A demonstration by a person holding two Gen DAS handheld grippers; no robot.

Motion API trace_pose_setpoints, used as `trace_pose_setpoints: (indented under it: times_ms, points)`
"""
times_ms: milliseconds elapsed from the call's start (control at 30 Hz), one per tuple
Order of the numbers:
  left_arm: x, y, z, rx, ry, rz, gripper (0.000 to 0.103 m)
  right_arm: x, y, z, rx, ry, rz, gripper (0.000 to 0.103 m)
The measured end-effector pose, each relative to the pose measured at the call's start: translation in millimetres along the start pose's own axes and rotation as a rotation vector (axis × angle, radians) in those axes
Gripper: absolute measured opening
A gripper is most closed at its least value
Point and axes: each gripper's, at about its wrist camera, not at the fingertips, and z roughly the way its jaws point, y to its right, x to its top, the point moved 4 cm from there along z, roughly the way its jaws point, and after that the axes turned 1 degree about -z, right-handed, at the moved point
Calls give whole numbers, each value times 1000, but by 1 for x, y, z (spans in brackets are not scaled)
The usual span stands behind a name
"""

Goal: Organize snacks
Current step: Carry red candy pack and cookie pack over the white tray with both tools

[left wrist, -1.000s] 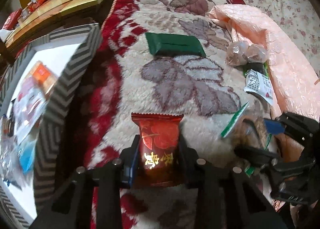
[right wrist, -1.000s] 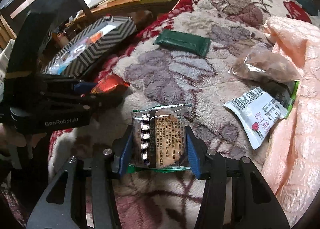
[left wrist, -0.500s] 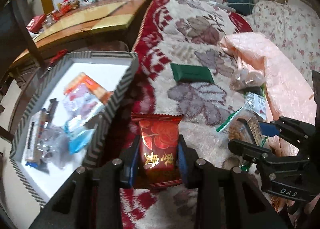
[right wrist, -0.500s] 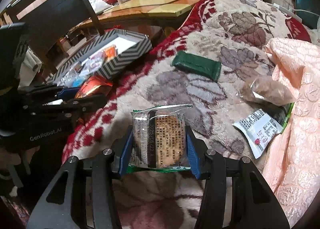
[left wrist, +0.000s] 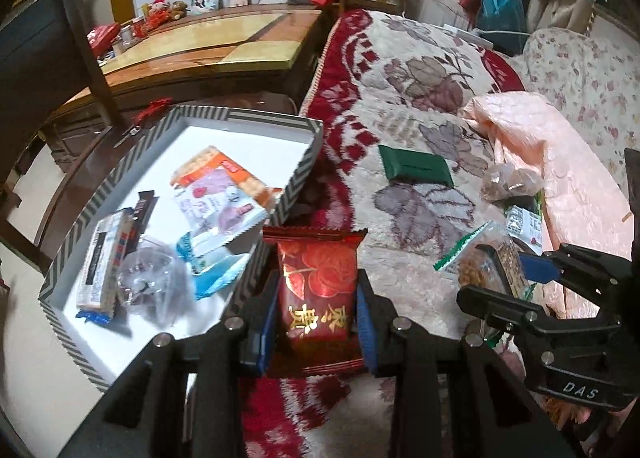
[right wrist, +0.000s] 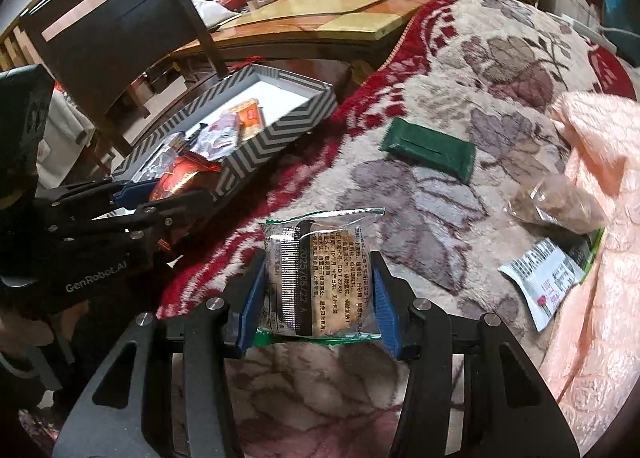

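Red packet [left wrist: 318, 282] clamped in left gripper [left wrist: 316, 322] beside the box [left wrist: 298, 174] edge, biscuit pack [right wrist: 320, 278] clamped in right gripper [right wrist: 318, 298] over open blanket [right wrist: 420, 218], green bar [right wrist: 428, 148] well apart.

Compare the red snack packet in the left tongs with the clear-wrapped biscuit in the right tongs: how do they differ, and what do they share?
The red snack packet is opaque foil with a rose and gold characters; the clear-wrapped biscuit shows its contents under black printed text. The packet's edges are red, the biscuit wrapper's green. Both are clamped upright between blue pads, lifted above the blanket.
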Motion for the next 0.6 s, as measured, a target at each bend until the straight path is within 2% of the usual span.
trace_pose_setpoints:
  times_ms: [600]
  points:
    - [5,-59,-17,64,49,-117,36,38,-63,18,79,-10,-125,48]
